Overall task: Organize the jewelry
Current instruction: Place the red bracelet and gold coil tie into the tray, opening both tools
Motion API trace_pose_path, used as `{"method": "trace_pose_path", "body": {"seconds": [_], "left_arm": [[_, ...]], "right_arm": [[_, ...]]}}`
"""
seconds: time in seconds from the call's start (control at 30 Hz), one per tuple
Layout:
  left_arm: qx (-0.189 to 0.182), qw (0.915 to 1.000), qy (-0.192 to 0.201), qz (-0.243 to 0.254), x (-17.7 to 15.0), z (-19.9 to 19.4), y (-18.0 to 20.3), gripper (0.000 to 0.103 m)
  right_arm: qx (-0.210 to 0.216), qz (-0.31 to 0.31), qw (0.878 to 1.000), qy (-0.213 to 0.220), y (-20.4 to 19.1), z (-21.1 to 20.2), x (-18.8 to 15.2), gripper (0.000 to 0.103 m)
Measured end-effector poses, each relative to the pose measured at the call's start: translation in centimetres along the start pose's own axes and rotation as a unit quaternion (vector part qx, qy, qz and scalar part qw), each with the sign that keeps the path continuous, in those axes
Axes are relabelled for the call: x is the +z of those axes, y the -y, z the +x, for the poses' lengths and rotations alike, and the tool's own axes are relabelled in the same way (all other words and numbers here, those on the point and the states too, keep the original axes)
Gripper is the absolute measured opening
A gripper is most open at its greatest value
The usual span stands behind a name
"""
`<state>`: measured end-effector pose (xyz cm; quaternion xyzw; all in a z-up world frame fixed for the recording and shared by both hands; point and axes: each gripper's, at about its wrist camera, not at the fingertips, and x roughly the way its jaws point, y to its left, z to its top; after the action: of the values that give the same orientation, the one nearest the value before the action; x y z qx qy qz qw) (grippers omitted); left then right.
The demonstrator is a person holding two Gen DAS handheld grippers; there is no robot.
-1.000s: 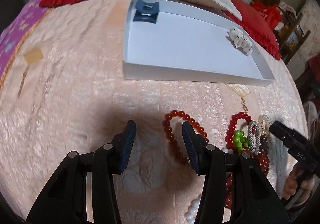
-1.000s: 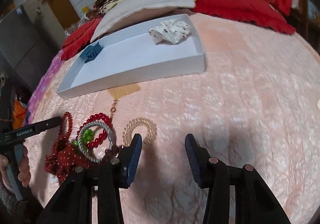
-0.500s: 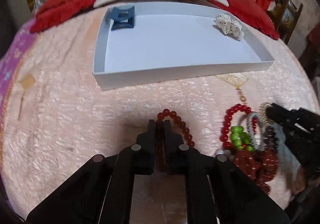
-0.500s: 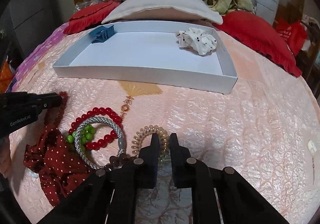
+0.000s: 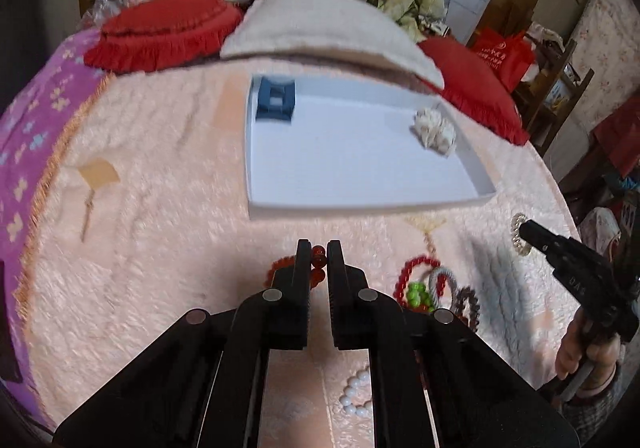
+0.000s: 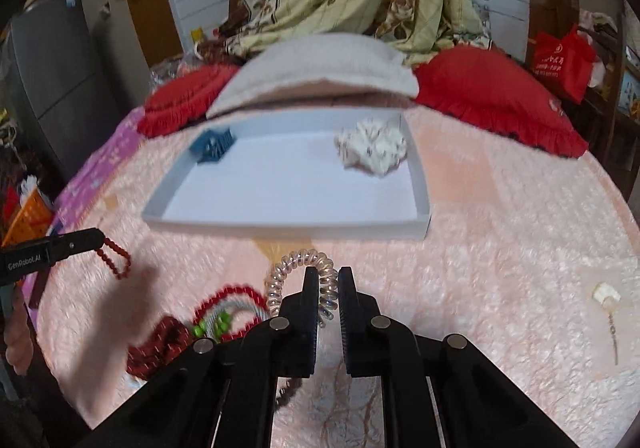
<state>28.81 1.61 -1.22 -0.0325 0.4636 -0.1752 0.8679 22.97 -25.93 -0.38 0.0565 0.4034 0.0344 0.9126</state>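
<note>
Left wrist view: we see one plush pink bedspread, then one shallow white cardboard tray far ahead. Our left gripper, labelled "GenRobot.AI", pinches a round-beaded red bracelet; our right gripper pinches a clear spiral coil hair tie, both lifted near us.

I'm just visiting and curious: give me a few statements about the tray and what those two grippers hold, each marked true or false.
1. The left gripper is shut on a red bead bracelet. True.
2. The right gripper holds a pearl necklace. False: it pinches a clear spiral hair tie.
3. The white tray is empty. False: it holds a blue hair claw and a white scrunchie.
4. Green beads lie on the pink bedspread. True.
</note>
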Motion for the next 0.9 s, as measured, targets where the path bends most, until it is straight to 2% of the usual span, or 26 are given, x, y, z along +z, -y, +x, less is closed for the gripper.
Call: {"method": "trace_pose_path", "body": {"seconds": [0.23,0.43,0.67,0.83,0.9], "left_arm": [[0.030,0.9989,0.019,0.030,5.7,-0.1,0.8,0.006],[0.037,0.9987,-0.004,0.035,9.5,4.1,0.6,0.006],[0.074,0.9948,-0.063,0.031,9.0,11.1,-1.3,0.006],[0.107,0.9914,-0.072,0.022,8.3,12.7,-3.1,0.006],[0.101,0.9922,-0.072,0.016,8.0,12.9,-3.7,0.006]], "right_arm": [[-0.001,0.013,1.000,0.004,0.9,1.7,5.0,0.009],[0.002,0.048,0.998,-0.035,2.9,6.9,7.1,0.009],[-0.014,0.066,0.995,-0.079,5.0,12.0,6.3,0.009],[-0.024,0.076,0.993,-0.092,6.3,13.2,5.5,0.009],[-0.026,0.080,0.992,-0.093,6.6,13.2,5.2,0.009]]}}
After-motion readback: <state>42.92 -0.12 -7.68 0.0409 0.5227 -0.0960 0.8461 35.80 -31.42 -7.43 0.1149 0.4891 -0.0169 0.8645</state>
